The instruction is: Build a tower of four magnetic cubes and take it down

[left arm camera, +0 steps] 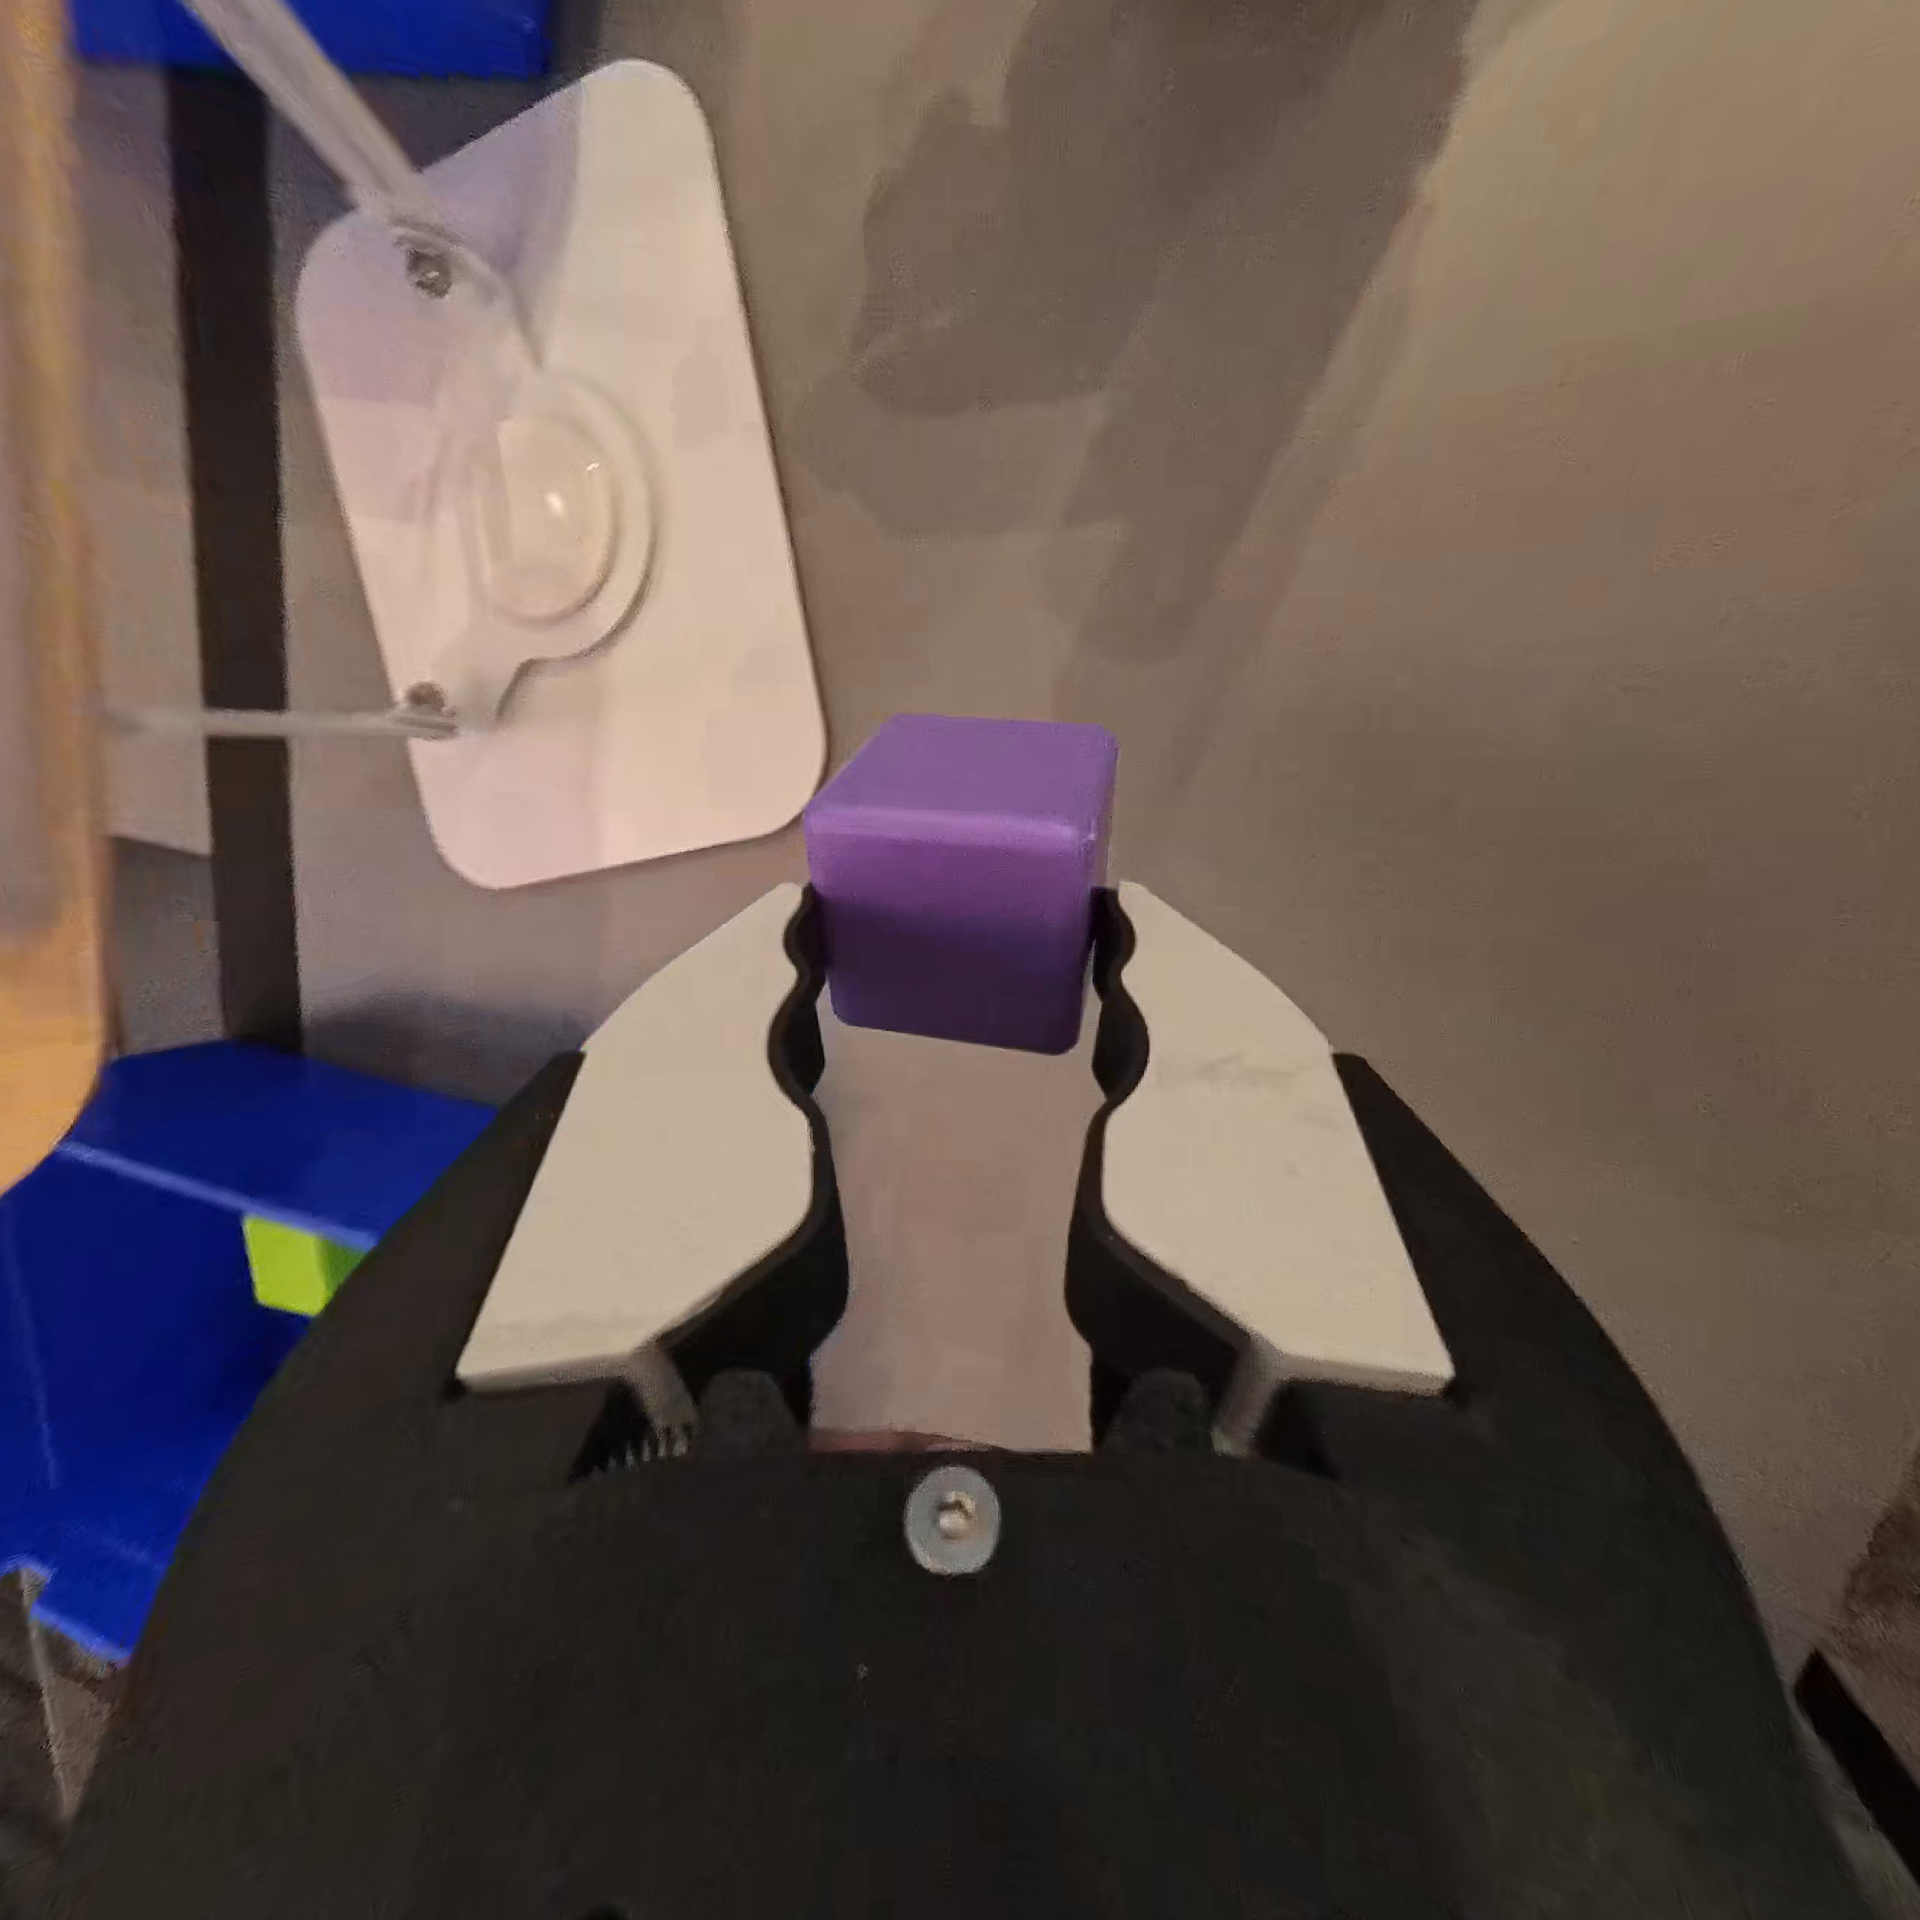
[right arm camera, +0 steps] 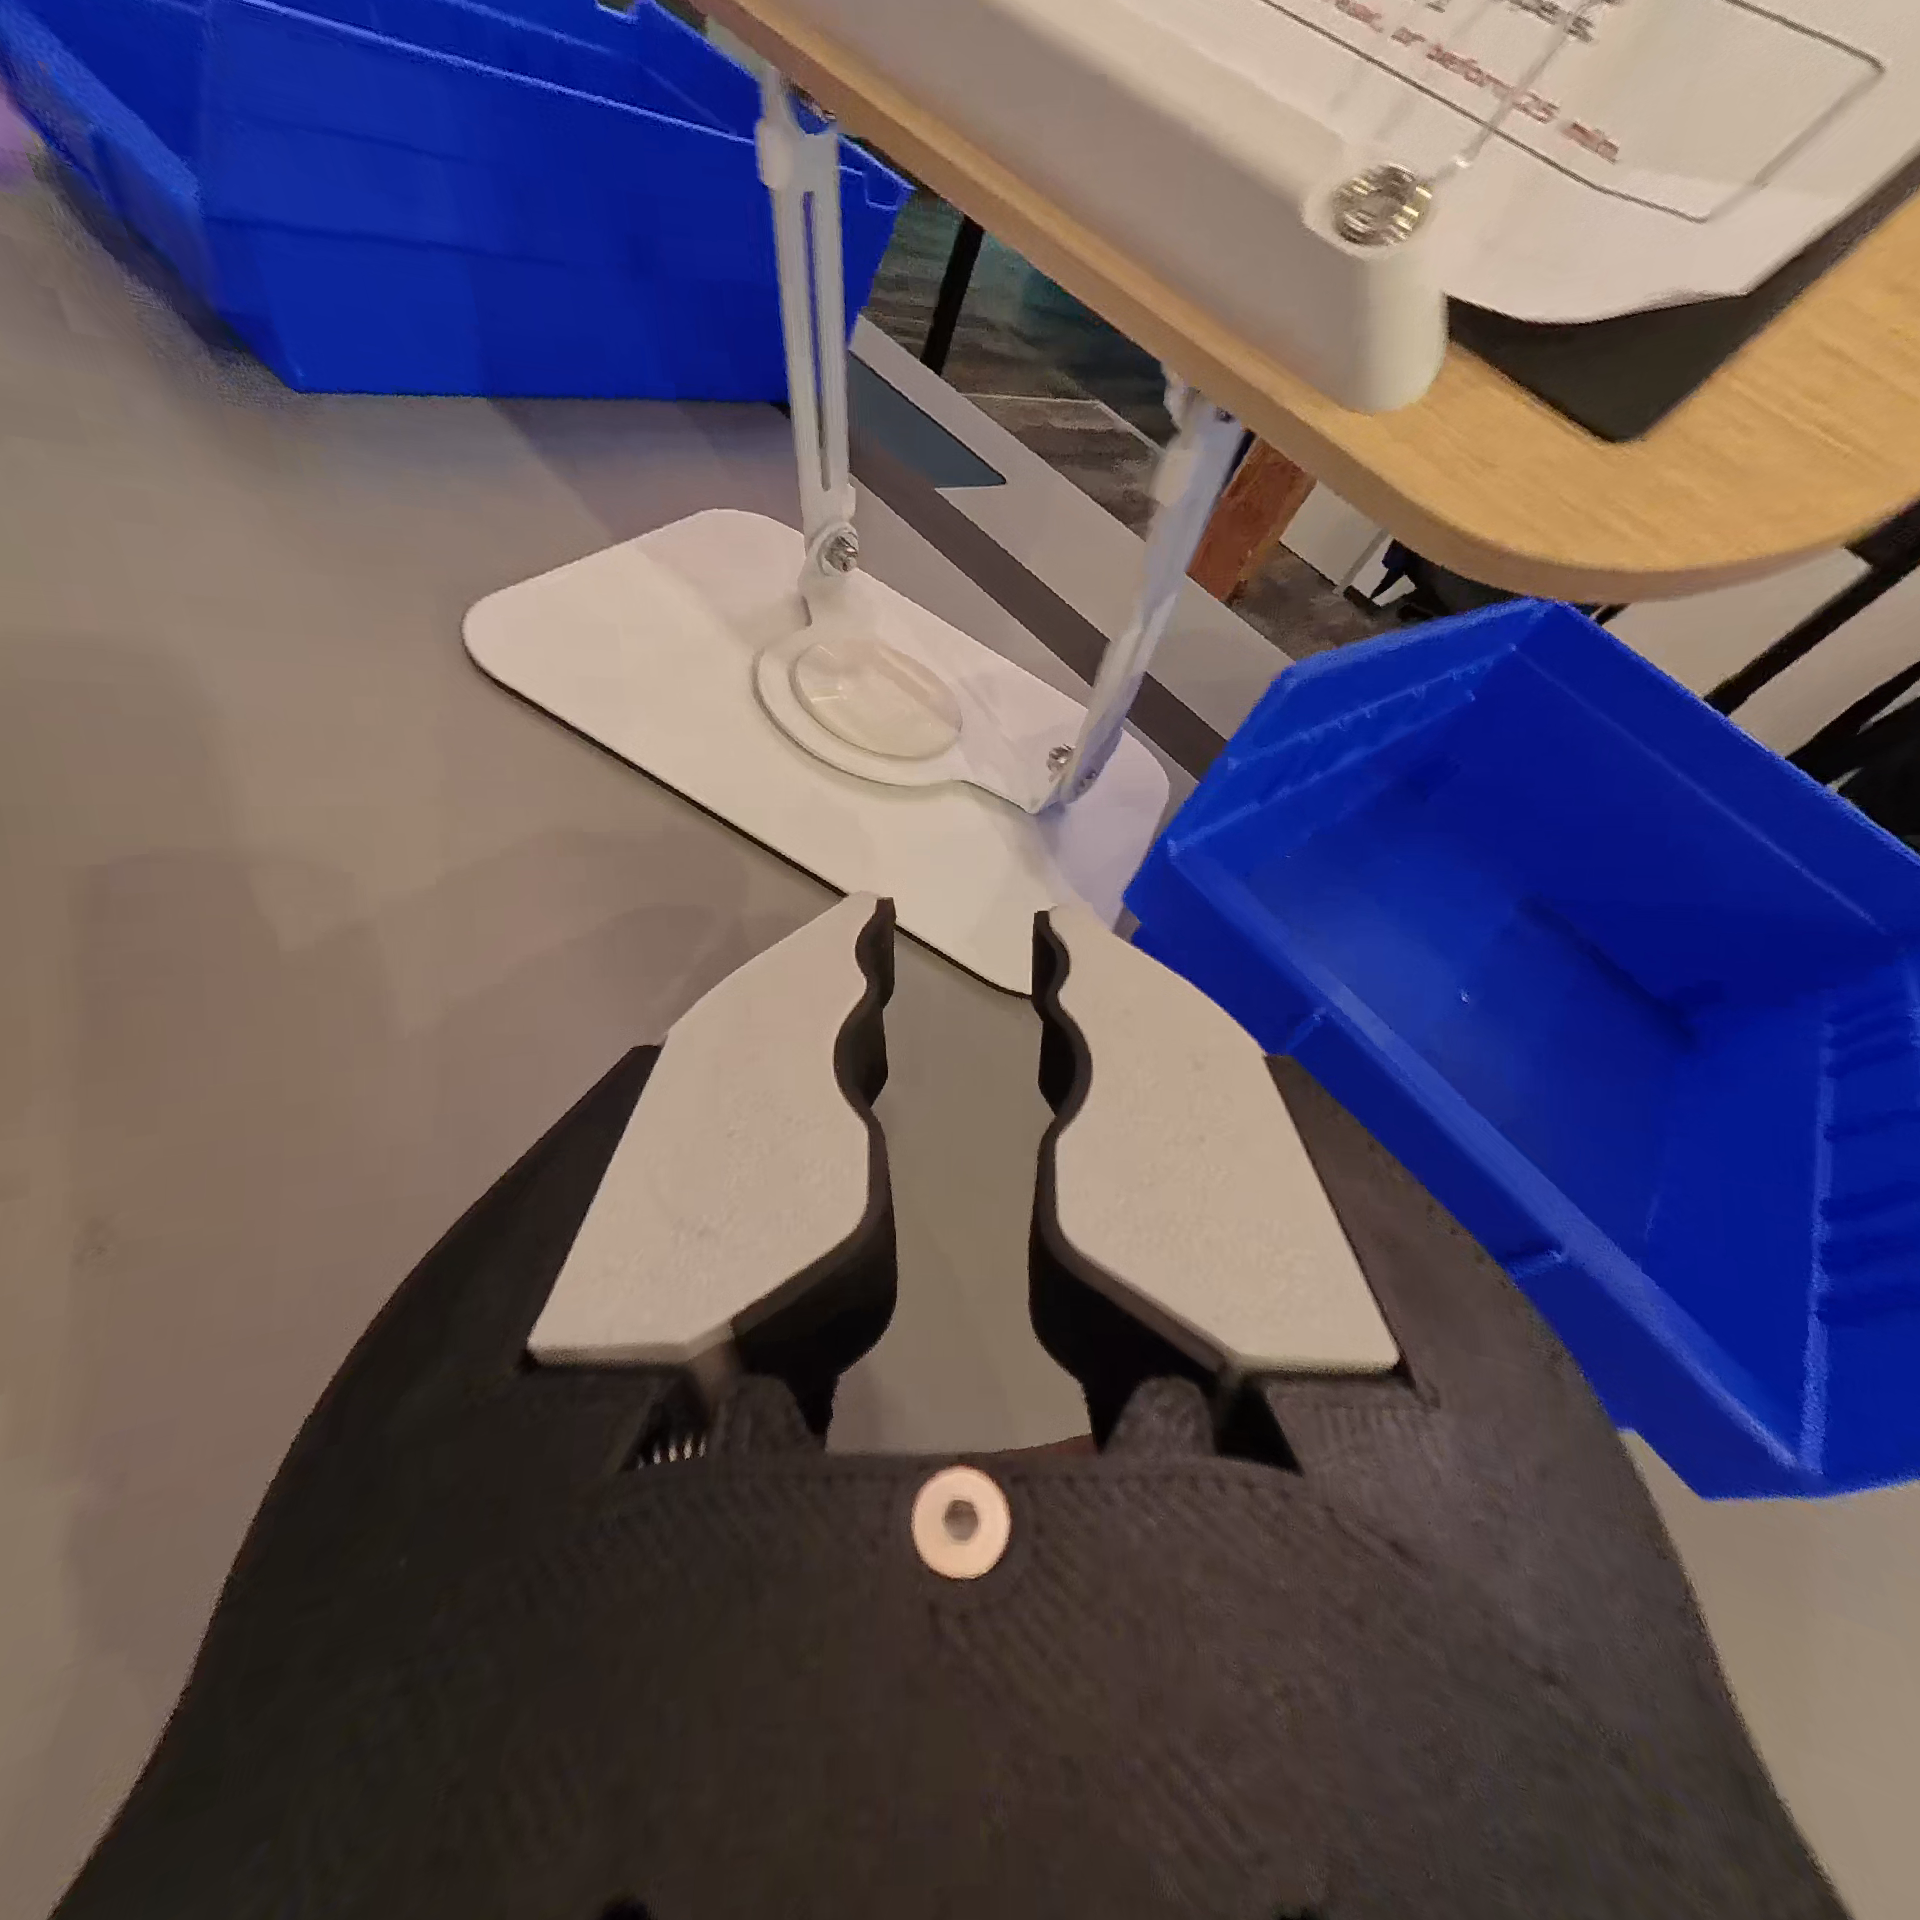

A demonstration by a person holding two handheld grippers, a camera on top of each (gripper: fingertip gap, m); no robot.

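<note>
Left tool (left arm camera: 956,935): closed on a small purple plastic cube with rounded edges (left arm camera: 961,883), pinched at the very fingertips and carried clear of the grey matte worktop (left arm camera: 1558,727). No tower in either view; judged early in the build or late in the take-down, cannot tell which. Risk: the grip is shallow, only the tips hold, so a jolt could twist the cube out; a neighbouring magnet may also snap it askew on approach. At the worktop's left edge, a blue plastic bin (left arm camera: 208,1195) with a lime-green block (left arm camera: 296,1262) showing in it; beyond, a white flat stand base with a clear dome (left arm camera: 561,499). Right tool (right arm camera: 961,935): partly open, holding nothing, hovering just short of the same white base (right arm camera: 727,665). An open blue plastic bin, tilted (right arm camera: 1558,987), sits close on its right and crowds any sideways swing.
</note>
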